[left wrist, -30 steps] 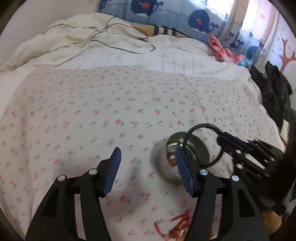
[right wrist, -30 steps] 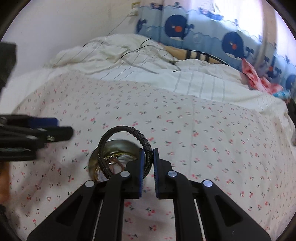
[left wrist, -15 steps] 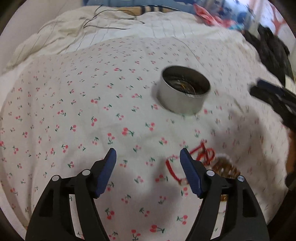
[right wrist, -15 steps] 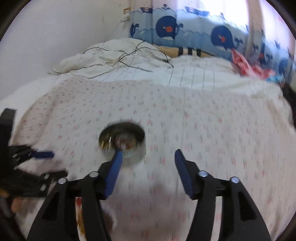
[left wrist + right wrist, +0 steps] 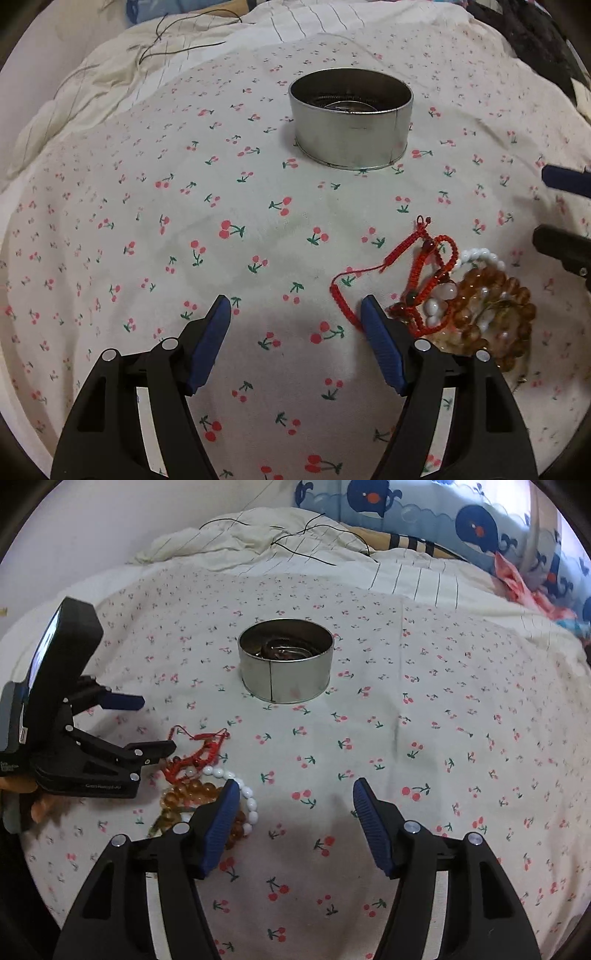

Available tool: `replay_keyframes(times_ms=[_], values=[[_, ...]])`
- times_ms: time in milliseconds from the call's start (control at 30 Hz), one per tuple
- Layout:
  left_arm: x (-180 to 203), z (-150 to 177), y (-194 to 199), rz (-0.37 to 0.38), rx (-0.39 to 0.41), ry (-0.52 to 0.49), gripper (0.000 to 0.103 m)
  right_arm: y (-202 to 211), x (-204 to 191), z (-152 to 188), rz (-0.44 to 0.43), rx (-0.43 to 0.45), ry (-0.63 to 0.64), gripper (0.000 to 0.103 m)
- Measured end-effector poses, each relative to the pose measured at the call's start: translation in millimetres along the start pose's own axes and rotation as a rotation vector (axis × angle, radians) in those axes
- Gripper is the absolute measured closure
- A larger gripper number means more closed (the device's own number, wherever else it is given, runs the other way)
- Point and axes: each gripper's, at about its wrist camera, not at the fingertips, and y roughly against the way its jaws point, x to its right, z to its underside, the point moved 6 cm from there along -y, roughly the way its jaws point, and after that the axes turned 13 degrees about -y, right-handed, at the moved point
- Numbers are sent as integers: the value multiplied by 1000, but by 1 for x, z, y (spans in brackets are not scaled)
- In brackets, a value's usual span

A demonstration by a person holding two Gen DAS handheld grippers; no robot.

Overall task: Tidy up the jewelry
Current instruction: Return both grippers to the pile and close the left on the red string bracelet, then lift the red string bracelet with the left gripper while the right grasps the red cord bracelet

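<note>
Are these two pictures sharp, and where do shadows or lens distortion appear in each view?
Left wrist view: sharp in the middle, the metal tin and red cord bracelet are crisp; a soft shadow lies between the left tool fingers; edges bend. Right wrist view: equally sharp, the right tool casts a similar shadow; dark corners.

Round silver metal tin (image 5: 286, 672) upright on the cherry-print bedsheet, dark bangle coiled inside, red braided cord bracelet (image 5: 424, 266), white bead bracelet (image 5: 243, 797) and amber bead bracelet (image 5: 495, 310) heaped together nearby
</note>
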Motion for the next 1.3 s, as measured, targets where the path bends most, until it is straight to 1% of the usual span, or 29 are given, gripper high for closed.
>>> replay_keyframes(times_ms=[67,100,133,167,200,233,267,300,333,400,433,467,500,533,567,600,633,667,733,800,833,900,933,1033,1133,1233,1300], values=[[-6,0,0,-59,1,11,31,-2,0,0,0,3,-4,37],[-15,1,0,-112,-3,23,31,-3,-1,-1,6,6,-1,34],[-26,3,0,-154,-9,46,31,-5,-2,-1,13,6,4,33],[-34,5,1,-164,-14,72,31,-7,-4,0,14,2,9,33],[-43,8,1,-151,-18,113,31,-7,-5,1,14,0,14,33],[-52,13,0,-96,-16,168,31,-8,-7,1,14,-1,18,33],[-55,15,-2,-49,-15,198,31,-9,-9,2,14,-3,24,33],[-55,18,-6,11,-19,219,31,-10,-11,2,16,-2,30,32],[-51,19,-10,56,-24,218,33,-10,-11,2,19,-1,33,32],[-39,18,-12,68,-17,176,46,-12,-13,3,27,-3,42,30],[-32,16,-11,103,-9,160,69,-12,-13,3,29,-2,44,30],[-28,14,-9,143,-1,159,99,-13,-14,3,29,-2,44,30],[-26,13,-6,182,7,171,100,-13,-13,2,30,0,42,30],[-25,12,0,238,33,197,100,-13,-13,1,29,5,37,30],[-26,11,4,266,49,211,100,-12,-12,1,26,10,32,30],[-29,9,13,310,85,235,100,-11,-12,-1,20,16,27,30],[-34,8,22,338,118,254,100,-10,-13,-2,16,22,23,30],[-39,5,34,377,165,279,100,-9,-14,-3,9,32,20,30],[-51,4,49,421,229,325,100,-6,-18,-5,-16,48,23,30],[-60,3,58,454,278,375,100,-6,-26,-5,-28,54,49,30],[-69,5,64,479,313,421,100,-7,-29,-4,-30,52,61,30],[-85,5,71,487,363,473,100,-10,-40,-4,-45,53,87,30],[-94,7,77,469,390,501,100,-12,-49,-4,-69,54,98,30],[-106,6,83,462,433,552,100,-21,-75,-6,-112,43,127,30],[-110,9,80,432,411,558,100,-35,-100,-7,-128,20,147,30],[-110,10,79,417,388,555,100,-57,-114,-7,-101,-26,142,30],[-113,12,77,424,388,558,100,-73,-116,-3,-84,-57,133,30]])
